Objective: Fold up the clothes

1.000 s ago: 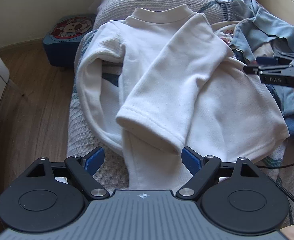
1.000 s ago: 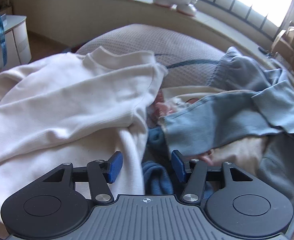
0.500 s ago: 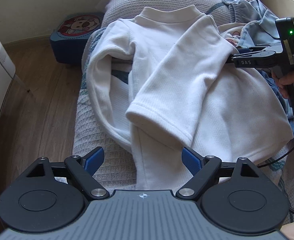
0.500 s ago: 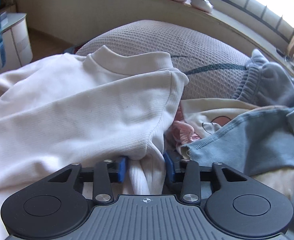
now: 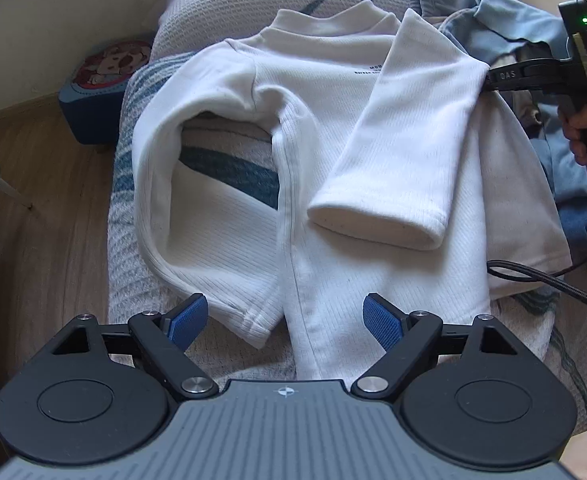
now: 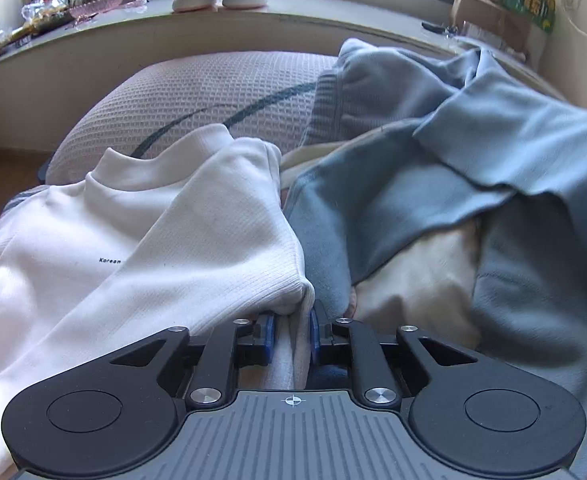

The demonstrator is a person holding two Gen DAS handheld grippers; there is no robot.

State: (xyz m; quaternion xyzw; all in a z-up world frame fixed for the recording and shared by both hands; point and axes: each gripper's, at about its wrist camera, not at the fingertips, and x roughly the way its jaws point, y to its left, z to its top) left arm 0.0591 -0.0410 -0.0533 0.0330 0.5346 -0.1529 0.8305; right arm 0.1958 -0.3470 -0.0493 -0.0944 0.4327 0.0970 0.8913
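Observation:
A white ribbed long-sleeve top [image 5: 333, 128] lies face up on the bed, collar toward the pillow. Its right sleeve [image 5: 405, 152] is folded across the chest, cuff pointing at me. My right gripper [image 6: 291, 334] is shut on the top's right shoulder edge [image 6: 293, 300]; in the left wrist view that gripper [image 5: 489, 80] sits at the sleeve's fold, held by a hand [image 5: 577, 128]. My left gripper [image 5: 285, 318] hangs open just above the top's bottom hem, with the left sleeve's cuff [image 5: 253, 324] between its blue pads and no contact.
A grey waffle pillow [image 6: 197, 96] lies behind the collar. Blue garments [image 6: 433, 184] and a cream one [image 6: 425, 280] are heaped right of the top. A blue stool [image 5: 101, 92] stands on the wooden floor [image 5: 41, 240] left of the bed. A black cable [image 5: 545, 276] trails over the hem.
The right gripper closed on the top's right shoulder edge and pulled it right, so the folded sleeve uncovered the printed chest. The left wrist view shifted left along the hem.

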